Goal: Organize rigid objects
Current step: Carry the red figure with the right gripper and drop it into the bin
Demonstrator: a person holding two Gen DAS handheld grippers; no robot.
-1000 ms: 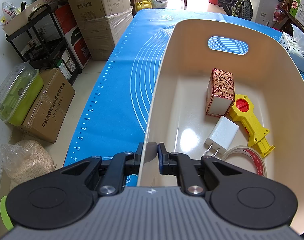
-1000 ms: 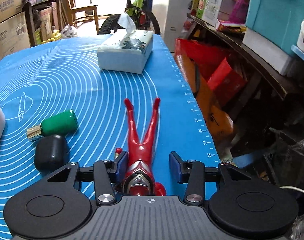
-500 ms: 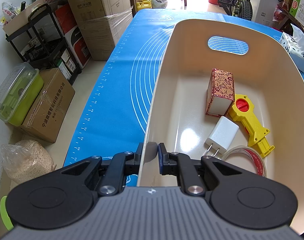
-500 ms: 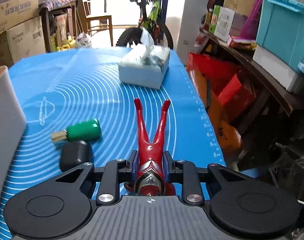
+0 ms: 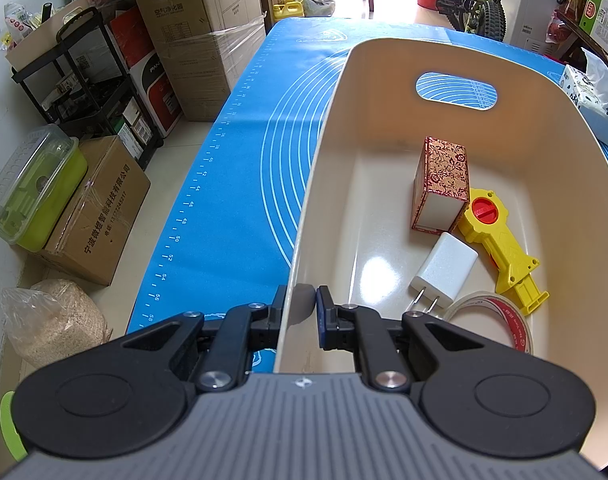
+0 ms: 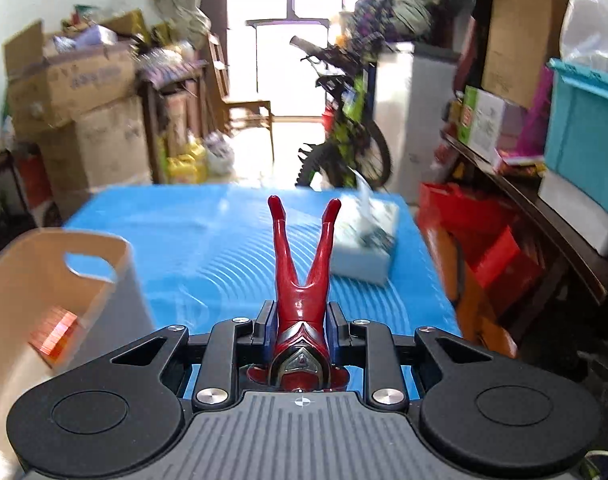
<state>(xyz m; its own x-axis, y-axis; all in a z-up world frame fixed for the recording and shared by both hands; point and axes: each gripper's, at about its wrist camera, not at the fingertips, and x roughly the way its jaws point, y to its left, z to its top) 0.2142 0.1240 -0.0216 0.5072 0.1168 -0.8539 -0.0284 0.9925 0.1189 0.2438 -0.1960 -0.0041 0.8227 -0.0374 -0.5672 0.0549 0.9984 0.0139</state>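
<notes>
My left gripper [image 5: 300,306] is shut on the near left wall of a cream plastic bin [image 5: 324,152] on the blue mat. Inside the bin lie a red patterned box [image 5: 442,184], a white charger [image 5: 444,268], a yellow tool with a red knob [image 5: 500,236] and a roll of tape [image 5: 504,320]. My right gripper [image 6: 299,322] is shut on a red and silver toy figure [image 6: 301,276], held above the mat with its legs pointing away. The bin [image 6: 115,268] lies to the left in the right wrist view.
A tissue box [image 6: 368,248] sits on the blue mat [image 6: 223,240] ahead right of the figure; it also shows at the right edge [image 5: 588,96]. Cardboard boxes [image 5: 99,208] and a black rack [image 5: 87,80] stand on the floor left of the table. Shelves stand right.
My right gripper closed on the red figure and lifted it off the mat, tilting up and moving left towards the bin. The left gripper has not moved.
</notes>
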